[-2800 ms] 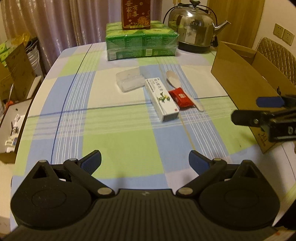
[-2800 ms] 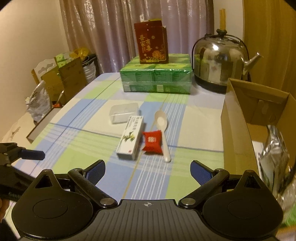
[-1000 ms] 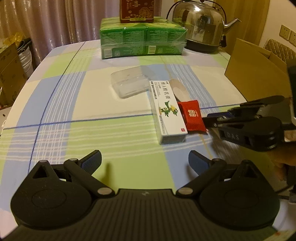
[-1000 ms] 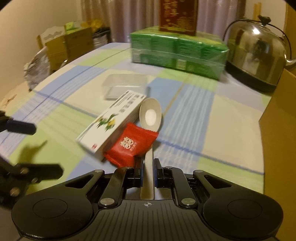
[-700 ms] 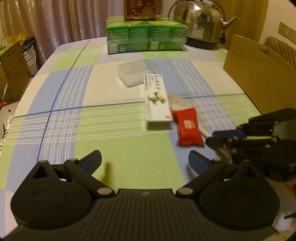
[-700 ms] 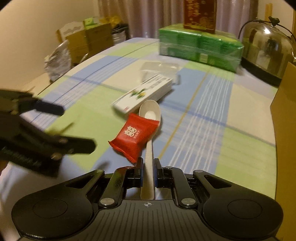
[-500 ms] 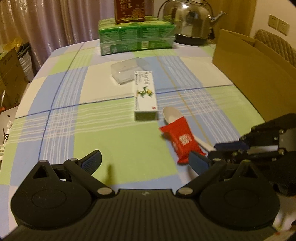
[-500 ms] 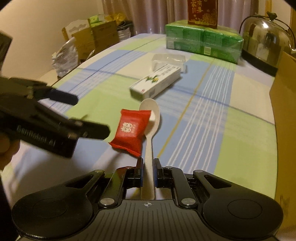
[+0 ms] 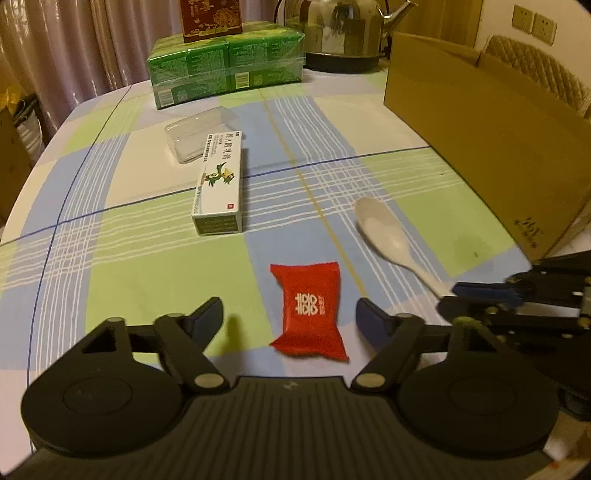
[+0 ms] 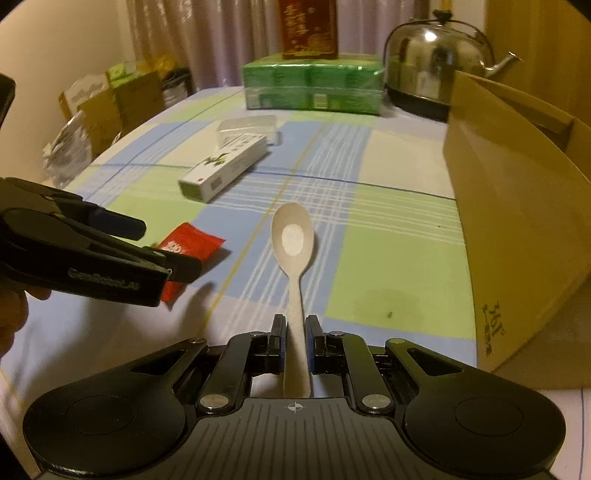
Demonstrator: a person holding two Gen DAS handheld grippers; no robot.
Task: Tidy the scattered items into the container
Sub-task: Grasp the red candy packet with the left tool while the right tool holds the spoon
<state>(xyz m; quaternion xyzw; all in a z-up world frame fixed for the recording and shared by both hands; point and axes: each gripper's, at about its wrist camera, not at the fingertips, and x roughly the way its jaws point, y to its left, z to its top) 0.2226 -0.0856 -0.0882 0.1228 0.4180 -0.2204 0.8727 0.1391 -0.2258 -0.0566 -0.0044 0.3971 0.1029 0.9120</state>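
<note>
Red packet lies flat on the checked tablecloth, straight between the two fingers of the left gripper, whose jaws are closing but stand clear of it on both sides; nothing is clamped there. It is a small pillow-shaped sachet with crimped ends and a white emblem printed in the middle. In the right wrist view the left gripper covers its near half, so only the far end of the packet shows.

Left of the packet the cloth is bare out to the rounded table edge, giving free room on that side. Farther back sits a long white carton with a green end and a plant picture, and just behind it, touching or nearly so, a clear plastic box. At the far edge a shrink-wrapped block of green packs carries a dark red box, cut off by the top of the frame.

To the right of the packet a pale spoon points its bowl away; the right gripper is clenched on its handle. Whether the bowl touches the cloth or hangs just over it cannot be told.

Farther right, a steel kettle stands at the back. The cardboard box, the container, rises as a tall wall along the right table edge; its inside is hidden in both views.
</note>
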